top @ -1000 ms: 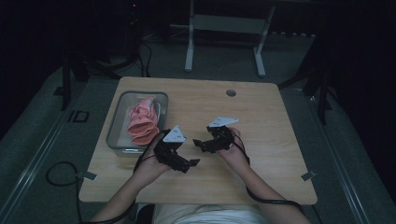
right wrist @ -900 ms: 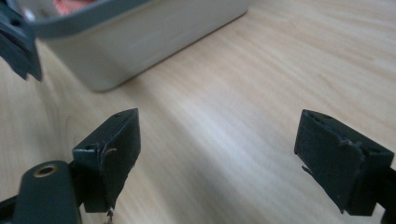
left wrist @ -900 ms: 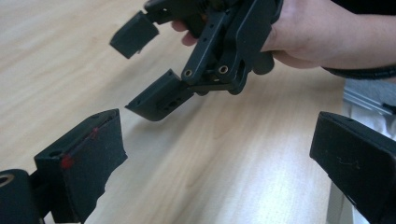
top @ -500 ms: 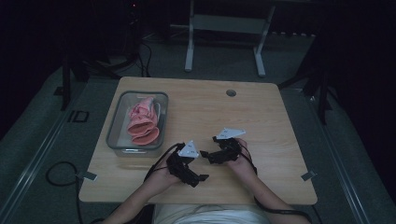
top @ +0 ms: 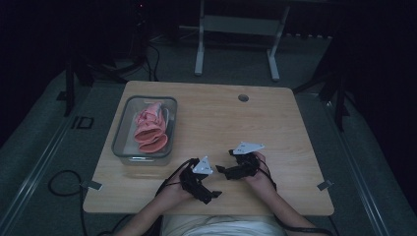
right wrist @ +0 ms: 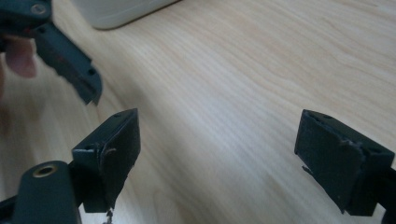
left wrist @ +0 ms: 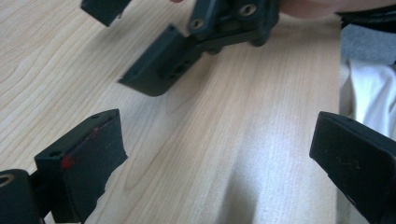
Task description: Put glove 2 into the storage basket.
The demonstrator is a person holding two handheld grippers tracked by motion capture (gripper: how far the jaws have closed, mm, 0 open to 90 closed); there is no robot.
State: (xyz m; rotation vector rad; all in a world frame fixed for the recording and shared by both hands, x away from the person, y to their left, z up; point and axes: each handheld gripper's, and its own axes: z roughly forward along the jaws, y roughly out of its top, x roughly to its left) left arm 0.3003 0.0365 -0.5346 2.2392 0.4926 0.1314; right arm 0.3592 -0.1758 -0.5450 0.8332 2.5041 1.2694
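The left tool (left wrist: pixel 219 154) has its jaws spread wide at the lower left and lower right of the frame, with nothing between them but bare wooden desk (left wrist: pixel 261 102). At the top centre, the right tool (left wrist: pixel 187 44) hovers over the desk, and white cloth (left wrist: pixel 366 93) shows at the right edge.

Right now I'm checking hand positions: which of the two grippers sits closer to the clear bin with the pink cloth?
The left gripper: it lies at the table's near edge, just right of the bin, while the right gripper sits farther right.
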